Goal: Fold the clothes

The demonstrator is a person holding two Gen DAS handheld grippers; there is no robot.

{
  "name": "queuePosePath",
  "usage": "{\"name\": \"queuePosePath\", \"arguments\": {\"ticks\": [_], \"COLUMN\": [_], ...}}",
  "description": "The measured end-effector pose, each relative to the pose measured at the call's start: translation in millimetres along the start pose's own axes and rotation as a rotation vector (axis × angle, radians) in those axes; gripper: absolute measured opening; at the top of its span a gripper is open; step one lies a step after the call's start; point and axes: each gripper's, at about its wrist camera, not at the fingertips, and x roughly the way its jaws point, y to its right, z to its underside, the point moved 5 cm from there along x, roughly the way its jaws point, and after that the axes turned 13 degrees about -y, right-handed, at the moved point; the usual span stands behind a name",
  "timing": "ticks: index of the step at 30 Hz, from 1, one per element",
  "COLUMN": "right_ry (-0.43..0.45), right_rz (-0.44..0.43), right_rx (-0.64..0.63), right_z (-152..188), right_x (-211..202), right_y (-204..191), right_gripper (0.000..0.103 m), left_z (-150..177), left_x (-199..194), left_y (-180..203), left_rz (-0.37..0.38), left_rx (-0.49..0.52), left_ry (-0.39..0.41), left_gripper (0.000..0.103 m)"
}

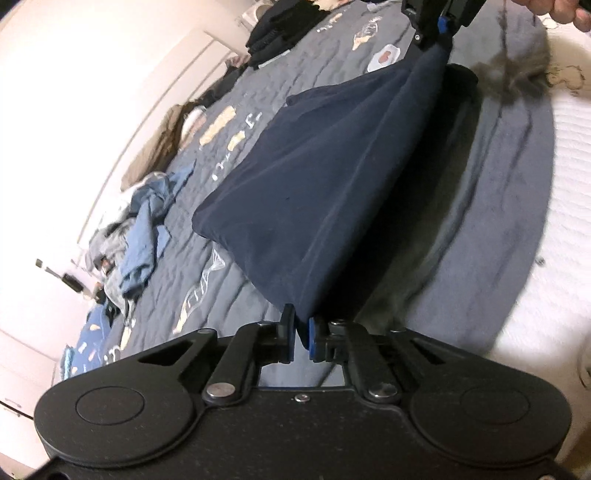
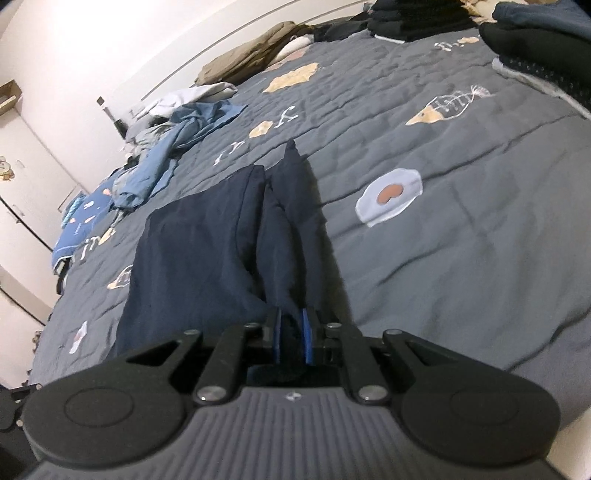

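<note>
Nearest us, our left gripper (image 1: 301, 332) is clamped on one corner of the navy garment (image 1: 314, 192), and our right gripper (image 2: 293, 339) pinches another (its edge bunched between the pads). The cloth hangs stretched between them, its far part resting on the grey quilt (image 2: 461, 229). Beyond lie crumpled blue clothes (image 2: 177, 147) and dark folded stacks (image 2: 417, 16).

The left claw (image 1: 301, 334) is matte black, its wide body carrying two round discs at lower left and lower right of the frame. Angled black link arms run inward from silver pivot screws, and a small screw sits at centre. Its fingers (image 1: 313, 338) carry blue pads. The right claw (image 2: 291, 338) has the same black linkage, silver screws and blue pads, but a grey ribbed centre panel.
</note>
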Motion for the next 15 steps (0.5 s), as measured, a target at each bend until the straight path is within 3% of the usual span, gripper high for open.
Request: {"name": "queuePosePath", "arguments": {"ticks": [5,9,12,15], "right_ry": [-0.053,-0.048,-0.019,-0.019], "right_rz": [0.001,0.008,0.02,0.003], "right_rx": [0.008,0.003,-0.007,-0.024], "right_z": [12.5,6.5,-2.6,-13.5], "right_x": [1.5,-2.9,-10.6,-14.7], "right_y": [0.3,-0.7,-0.9,-5.9], "right_gripper": [0.009,0.012,0.013,0.013], "left_z": [16.8,23.9,26.0,22.5], "left_x": [-1.0,-14.2,-35.1,-46.8], "left_y": [-11.8,-14.6,-22.8,-45.3], "left_rz": [0.104,0.269,0.384,0.479], "left_rx": [-0.056,-0.059,-0.115,-0.26], "left_ry": [-0.027,-0.031,0.057,0.166], "left_gripper": [0.011,0.019,0.036,0.047]}}
